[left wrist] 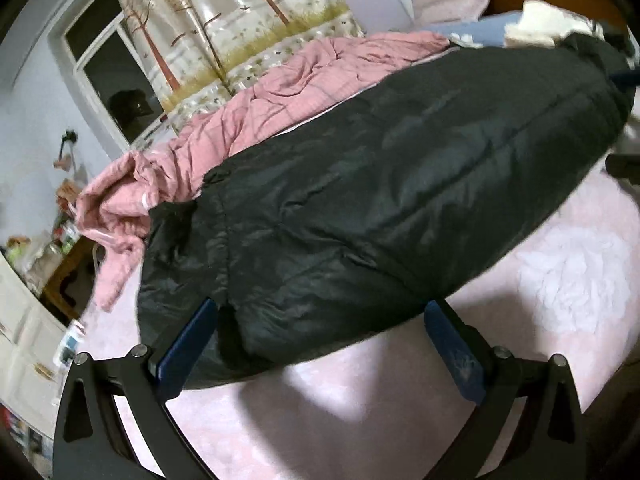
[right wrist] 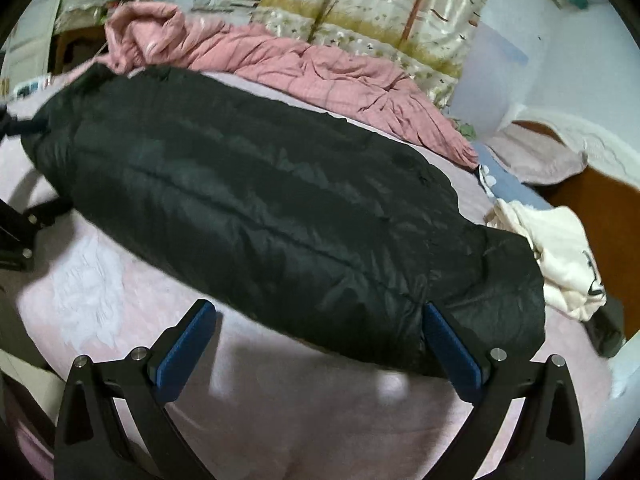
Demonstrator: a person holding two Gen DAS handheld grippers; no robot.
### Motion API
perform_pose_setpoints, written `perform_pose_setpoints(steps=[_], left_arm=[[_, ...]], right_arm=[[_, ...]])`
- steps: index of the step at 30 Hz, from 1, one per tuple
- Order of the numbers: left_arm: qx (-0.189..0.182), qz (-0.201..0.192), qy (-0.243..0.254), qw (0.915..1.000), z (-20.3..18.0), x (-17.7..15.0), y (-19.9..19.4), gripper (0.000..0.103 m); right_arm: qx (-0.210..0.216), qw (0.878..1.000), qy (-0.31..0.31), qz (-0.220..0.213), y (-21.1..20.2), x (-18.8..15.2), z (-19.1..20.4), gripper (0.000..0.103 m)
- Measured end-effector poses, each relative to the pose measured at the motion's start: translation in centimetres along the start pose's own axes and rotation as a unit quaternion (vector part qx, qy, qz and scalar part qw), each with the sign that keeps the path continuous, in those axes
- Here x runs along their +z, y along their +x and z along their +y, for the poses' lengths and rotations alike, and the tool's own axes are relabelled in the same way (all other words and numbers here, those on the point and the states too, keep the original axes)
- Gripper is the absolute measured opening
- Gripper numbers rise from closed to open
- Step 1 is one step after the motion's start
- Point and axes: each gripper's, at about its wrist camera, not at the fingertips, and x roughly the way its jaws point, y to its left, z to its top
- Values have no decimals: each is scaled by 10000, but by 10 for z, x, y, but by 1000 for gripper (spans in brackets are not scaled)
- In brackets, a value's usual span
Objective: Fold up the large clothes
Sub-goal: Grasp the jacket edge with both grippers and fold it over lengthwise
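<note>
A large black puffy coat point(left wrist: 380, 200) lies folded lengthwise across a pale pink bed sheet point(left wrist: 360, 412). It also shows in the right wrist view point(right wrist: 280, 216). My left gripper point(left wrist: 320, 320) is open, its blue pads on either side of the coat's near edge at one end. My right gripper point(right wrist: 320, 320) is open just above the coat's near edge at the other end, its right pad point(right wrist: 452, 348) against the fabric. Neither holds anything. The left gripper's arm shows at the left edge of the right wrist view point(right wrist: 24, 224).
A crumpled pink quilt point(left wrist: 280, 92) lies behind the coat, also in the right wrist view point(right wrist: 320, 68). A cream garment point(right wrist: 560, 256) and blue cloth point(right wrist: 516, 188) lie at the bed's right end. A tree-print curtain point(left wrist: 224, 12), a window point(left wrist: 112, 80) and a cluttered wooden table point(left wrist: 64, 276) stand beyond.
</note>
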Motion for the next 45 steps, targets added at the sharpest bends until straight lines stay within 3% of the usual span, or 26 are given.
perform_pose_setpoints(steps=[5,9,13,16,23,28,34,38,41,45], left_arm=[[-183,170,-82,9997,2,-1,8,103],[-384,271,140,9988,7,-2,4,103],[-340,382,-110,9986,19,-5,7,103],[243,106,-36,9996,15,-3,9,103],[335,-86,-299,9990,15,5,22,103],[629,-94,-510,9967,24,8,33,103],[515,-62,-1016,9935,44,6,35,103],[521,54,-1056,9930,45,4,38,102],[515,105,-1083,9927,46,3,40,92],[604,232,-1227,9903,56,-2,42,92]], right_arm=[[-526,9979,-380,-37,5,0,12,103],[-949,9944,-457,33,11,3,7,103],[-1327,9906,-27,342,20,1,-24,103],[-1301,9907,97,393,22,-1,-32,103],[-1310,9886,-722,-173,15,6,10,103],[-965,9931,-569,-347,23,13,10,103],[-1146,9925,-342,-234,29,13,-2,103],[-1004,9949,-94,-72,32,14,-9,103],[-1041,9945,50,-43,31,14,-14,90],[-1104,9938,130,36,32,12,-19,85]])
